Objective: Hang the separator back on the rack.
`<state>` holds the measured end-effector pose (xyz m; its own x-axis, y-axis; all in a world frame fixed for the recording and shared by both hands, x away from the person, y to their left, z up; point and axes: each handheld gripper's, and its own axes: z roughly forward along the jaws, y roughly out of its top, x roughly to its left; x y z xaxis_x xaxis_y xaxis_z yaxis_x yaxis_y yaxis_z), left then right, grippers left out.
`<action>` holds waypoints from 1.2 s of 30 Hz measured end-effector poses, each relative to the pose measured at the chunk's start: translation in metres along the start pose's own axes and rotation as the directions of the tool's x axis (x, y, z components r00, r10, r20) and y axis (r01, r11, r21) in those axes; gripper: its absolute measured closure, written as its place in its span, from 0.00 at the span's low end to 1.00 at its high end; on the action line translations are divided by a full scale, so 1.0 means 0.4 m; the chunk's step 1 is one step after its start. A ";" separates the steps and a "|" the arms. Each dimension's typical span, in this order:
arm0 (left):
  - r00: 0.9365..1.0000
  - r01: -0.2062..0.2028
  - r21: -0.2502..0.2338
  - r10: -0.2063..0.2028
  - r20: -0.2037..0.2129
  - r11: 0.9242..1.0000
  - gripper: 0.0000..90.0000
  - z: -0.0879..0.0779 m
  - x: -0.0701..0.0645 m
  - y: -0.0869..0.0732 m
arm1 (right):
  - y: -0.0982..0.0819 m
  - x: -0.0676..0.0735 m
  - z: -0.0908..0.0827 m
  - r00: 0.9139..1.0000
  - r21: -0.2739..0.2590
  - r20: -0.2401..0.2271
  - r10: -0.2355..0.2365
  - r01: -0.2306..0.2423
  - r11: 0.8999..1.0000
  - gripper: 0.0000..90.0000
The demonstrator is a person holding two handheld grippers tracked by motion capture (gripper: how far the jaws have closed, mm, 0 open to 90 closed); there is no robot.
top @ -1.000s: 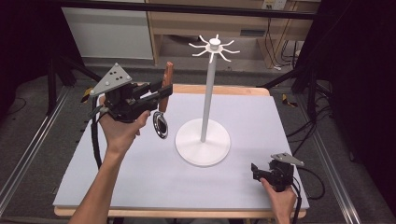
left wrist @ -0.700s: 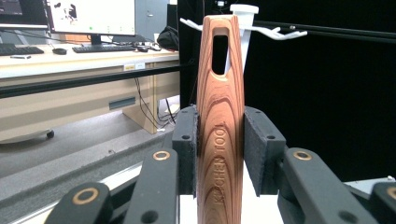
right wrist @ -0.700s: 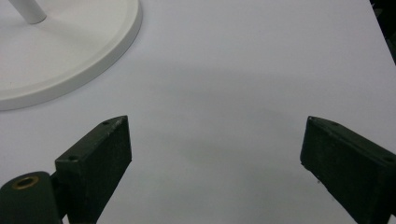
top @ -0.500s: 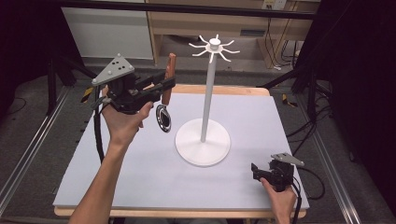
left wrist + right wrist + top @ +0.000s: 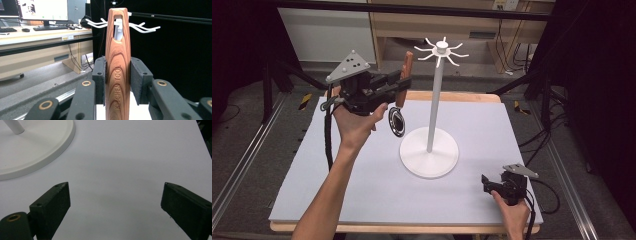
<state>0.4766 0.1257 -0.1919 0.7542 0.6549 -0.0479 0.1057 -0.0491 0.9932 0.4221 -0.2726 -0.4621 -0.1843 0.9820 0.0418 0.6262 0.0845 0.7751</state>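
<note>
Spreading across the frame, a pale surface [image 5: 362, 200] carries a white stand [image 5: 430, 155] whose hooked arms fan out at the top. Above its far left part, the left gripper [image 5: 399, 85] has its jaws clamped on the wooden handle of a kitchen tool [image 5: 117, 72], held upright near the hooks. The right gripper [image 5: 486, 182] rests near the right corner, jaws wide apart and holding nothing.

We find the white metal hook stand [image 5: 430, 150] occupying the middle of the pale grey table top [image 5: 362, 190]: its round base sits on the surface, its thin pole rises upright, and its radiating prongs [image 5: 145, 27] spread at the top. The wooden-handled kitchen tool [image 5: 117, 67] stands just before those prongs. Open surface lies left, right and in front of the base.
</note>
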 end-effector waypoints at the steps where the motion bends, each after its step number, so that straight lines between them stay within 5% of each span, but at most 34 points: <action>1: 1.000 -0.002 0.003 0.002 0.003 1.000 0.75 0.006 -0.002 0.002 | 0.000 0.000 0.000 1.000 0.000 0.000 -0.001 0.001 1.000 0.10; 17: 1.000 -0.027 0.027 0.027 -0.016 0.999 0.75 0.050 -0.013 0.012 | 0.001 -0.002 0.000 1.000 0.000 -0.003 0.000 0.000 1.000 0.10; 36: 1.000 -0.011 0.045 0.012 -0.001 0.999 0.75 0.096 -0.008 0.001 | 0.000 -0.005 0.000 1.000 -0.001 -0.003 0.005 -0.005 1.000 0.10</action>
<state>0.4992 0.0944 -0.1954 0.7548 0.6549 -0.0363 0.1259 -0.0902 0.9879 0.4223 -0.2745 -0.4621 -0.1835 0.9819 0.0474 0.6264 0.0796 0.7754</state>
